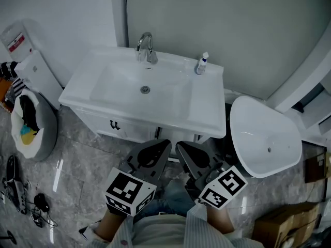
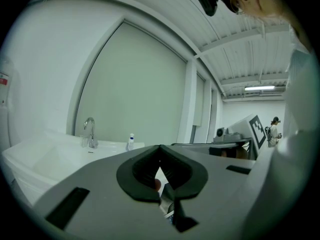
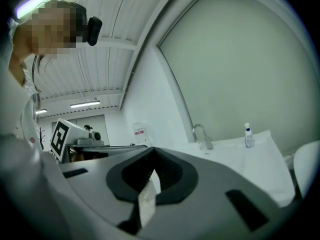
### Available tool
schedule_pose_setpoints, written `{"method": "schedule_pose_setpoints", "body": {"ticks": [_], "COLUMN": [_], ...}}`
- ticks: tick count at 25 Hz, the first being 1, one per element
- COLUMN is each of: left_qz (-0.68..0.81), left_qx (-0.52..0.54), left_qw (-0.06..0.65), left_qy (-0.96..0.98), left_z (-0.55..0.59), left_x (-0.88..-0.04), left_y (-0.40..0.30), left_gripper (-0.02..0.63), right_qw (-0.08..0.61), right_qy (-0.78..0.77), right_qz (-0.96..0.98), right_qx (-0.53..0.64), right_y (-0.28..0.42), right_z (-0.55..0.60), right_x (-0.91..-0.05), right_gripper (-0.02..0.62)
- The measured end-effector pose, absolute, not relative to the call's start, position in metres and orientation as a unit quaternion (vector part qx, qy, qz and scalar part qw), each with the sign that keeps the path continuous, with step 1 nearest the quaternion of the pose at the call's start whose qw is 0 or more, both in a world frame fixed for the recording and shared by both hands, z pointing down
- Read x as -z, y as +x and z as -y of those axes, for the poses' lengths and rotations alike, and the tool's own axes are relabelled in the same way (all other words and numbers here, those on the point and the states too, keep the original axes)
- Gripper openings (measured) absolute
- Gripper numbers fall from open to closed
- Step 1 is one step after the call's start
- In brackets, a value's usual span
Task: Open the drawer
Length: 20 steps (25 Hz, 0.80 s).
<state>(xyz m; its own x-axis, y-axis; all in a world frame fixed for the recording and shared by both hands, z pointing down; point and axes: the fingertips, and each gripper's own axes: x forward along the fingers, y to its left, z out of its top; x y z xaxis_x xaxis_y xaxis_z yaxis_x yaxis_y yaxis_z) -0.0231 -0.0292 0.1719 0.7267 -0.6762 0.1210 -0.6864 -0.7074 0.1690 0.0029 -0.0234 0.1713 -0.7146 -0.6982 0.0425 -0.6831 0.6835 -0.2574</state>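
Marble floor, white vanity, drawer closed; left hand-held gripper, right hand-held gripper pressed together

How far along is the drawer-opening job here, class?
Done: nothing; the drawer front looks shut under the sink. In hand: both the left tongs and right tongs are shut, empty, short of its dark handle. Left: reach the handle, grip it, pull the drawer out.

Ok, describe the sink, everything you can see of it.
The sink is white, glossy, ceramic-looking, rectangular, with a round metal drain in its bowl. A chrome tap stands at its back edge, a small bottle upright on the back right rim. It sits on a white cabinet against the wall.
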Motion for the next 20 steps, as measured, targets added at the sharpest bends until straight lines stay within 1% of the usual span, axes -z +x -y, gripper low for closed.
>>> {"method": "schedule_pose_setpoints", "body": {"ticks": [20], "left_qz": [0.383], "left_qx": [-0.036], "left_qw": [0.109], "left_qy": [0.916], "left_z": [0.026], "left_x": [-0.182], "left_y": [-0.026], "left_gripper": [0.017], "right_qw": [0.014], "right_qy": [-0.358], "right_qz": [-0.921], "right_qx": [0.152], "right_y": [-0.002], "right_z": [0.023], "right_x": [-0.186], "right_gripper": [0.009]}}
